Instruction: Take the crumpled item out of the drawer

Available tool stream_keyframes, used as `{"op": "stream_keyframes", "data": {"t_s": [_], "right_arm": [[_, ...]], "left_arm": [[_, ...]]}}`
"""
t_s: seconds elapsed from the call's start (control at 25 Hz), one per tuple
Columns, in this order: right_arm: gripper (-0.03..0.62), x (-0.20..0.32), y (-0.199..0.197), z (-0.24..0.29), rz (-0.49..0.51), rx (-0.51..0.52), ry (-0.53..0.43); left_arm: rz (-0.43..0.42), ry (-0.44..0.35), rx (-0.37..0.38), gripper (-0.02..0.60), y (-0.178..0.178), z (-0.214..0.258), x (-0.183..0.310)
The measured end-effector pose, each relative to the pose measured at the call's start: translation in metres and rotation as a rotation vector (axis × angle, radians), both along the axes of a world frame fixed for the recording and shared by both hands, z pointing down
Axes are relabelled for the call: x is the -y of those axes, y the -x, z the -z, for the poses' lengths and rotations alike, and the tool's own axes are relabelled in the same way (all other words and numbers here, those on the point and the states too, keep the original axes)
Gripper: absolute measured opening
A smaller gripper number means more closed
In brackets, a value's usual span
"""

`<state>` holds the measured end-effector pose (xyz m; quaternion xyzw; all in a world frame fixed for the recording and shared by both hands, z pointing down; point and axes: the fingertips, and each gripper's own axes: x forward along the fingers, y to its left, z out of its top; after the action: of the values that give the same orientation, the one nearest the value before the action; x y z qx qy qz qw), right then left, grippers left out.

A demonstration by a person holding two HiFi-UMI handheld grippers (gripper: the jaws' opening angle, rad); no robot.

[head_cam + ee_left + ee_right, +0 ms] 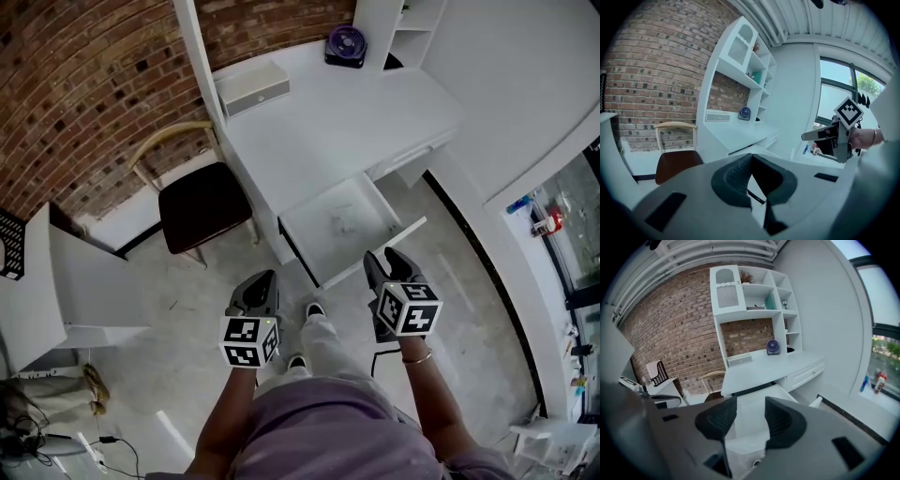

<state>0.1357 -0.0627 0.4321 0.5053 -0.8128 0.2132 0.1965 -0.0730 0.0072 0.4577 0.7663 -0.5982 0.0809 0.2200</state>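
Observation:
The white desk's drawer [375, 249] is pulled out, and a small pale crumpled item [343, 223] lies on its floor. Both grippers hover over the floor in front of it, apart from the drawer. My left gripper [257, 284] [751, 157] has its dark pads meeting at the tips, with nothing held. The right gripper [390, 265] [751, 404] is just short of the drawer's front panel, its jaws parted and empty. The open drawer [754, 411] shows through that gap in the right gripper view. The crumpled item is not clear in either gripper view.
A wooden chair [202, 206] with a dark seat stands left of the drawer. A white box [253, 89] and a purple fan [346, 44] sit on the desk top. A low white table [37, 281] is at the far left. The person's legs are between the grippers.

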Motion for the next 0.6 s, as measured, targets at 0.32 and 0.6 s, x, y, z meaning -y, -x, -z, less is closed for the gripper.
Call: {"op": "stream_keyframes", "data": {"t_s": [0.32, 0.6], "right_arm": [[0.179, 0.086, 0.009, -0.029, 0.094, -0.058, 0.071], [0.183, 0.132, 0.028, -0.068, 0.18, -0.113, 0.152]], "left_arm": [[0.088, 0.035, 0.012, 0.0, 0.01, -0.007, 0.056], [0.154, 0.07, 0.017, 0.0, 0.021, -0.021, 0.09]]}}
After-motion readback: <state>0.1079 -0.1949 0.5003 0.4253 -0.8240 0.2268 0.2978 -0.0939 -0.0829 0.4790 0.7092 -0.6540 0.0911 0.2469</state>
